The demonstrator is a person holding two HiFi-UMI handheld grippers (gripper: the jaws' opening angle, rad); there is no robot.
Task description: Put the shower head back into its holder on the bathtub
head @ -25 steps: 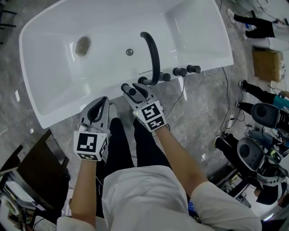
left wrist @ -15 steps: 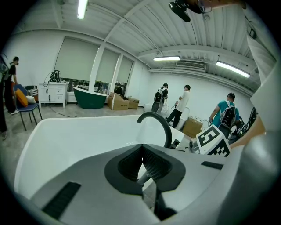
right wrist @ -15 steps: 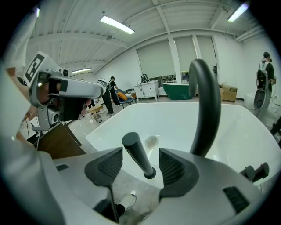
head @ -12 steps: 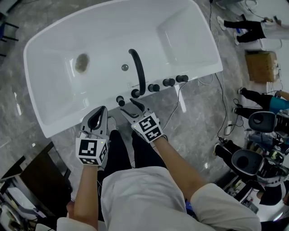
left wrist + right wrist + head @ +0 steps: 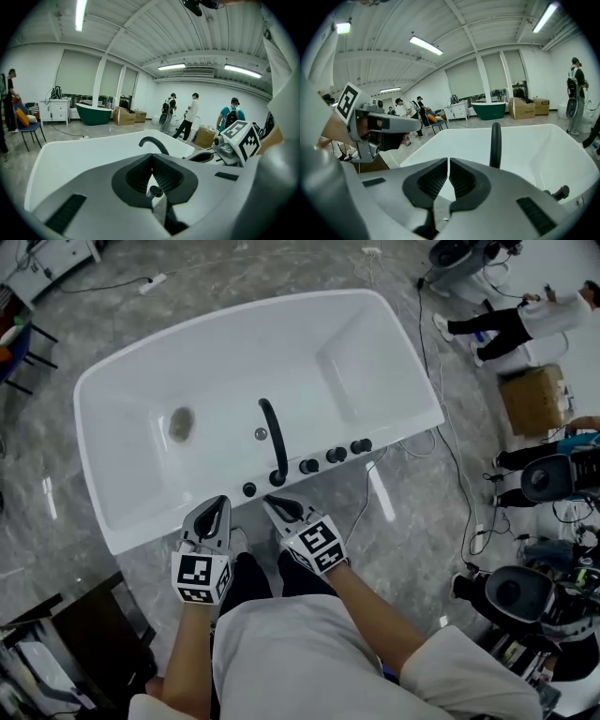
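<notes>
The black shower head [image 5: 249,489] stands in its holder on the near rim of the white bathtub [image 5: 141,526], left of the curved black spout [image 5: 271,439] and a row of black knobs [image 5: 335,456]. Both grippers hang over the floor just short of that rim. My left gripper [image 5: 217,502] is shut and empty, below and left of the shower head. My right gripper [image 5: 269,502] is also shut and empty, just below the spout's base. The left gripper view shows the closed tips [image 5: 150,157] with the spout [image 5: 152,143] beyond. In the right gripper view the jaws [image 5: 448,161] meet before the tub.
The tub's drain [image 5: 181,423] lies at its left end. Cables run over the marble floor to the right of the tub. A cardboard box [image 5: 532,397], people and wheeled equipment [image 5: 548,479] fill the right side. Dark furniture [image 5: 84,634] stands at the lower left.
The right gripper let go of the shower head at the rim, drew back with jaws open, then shut empty. Both grippers have risen and pulled away from the tub.
</notes>
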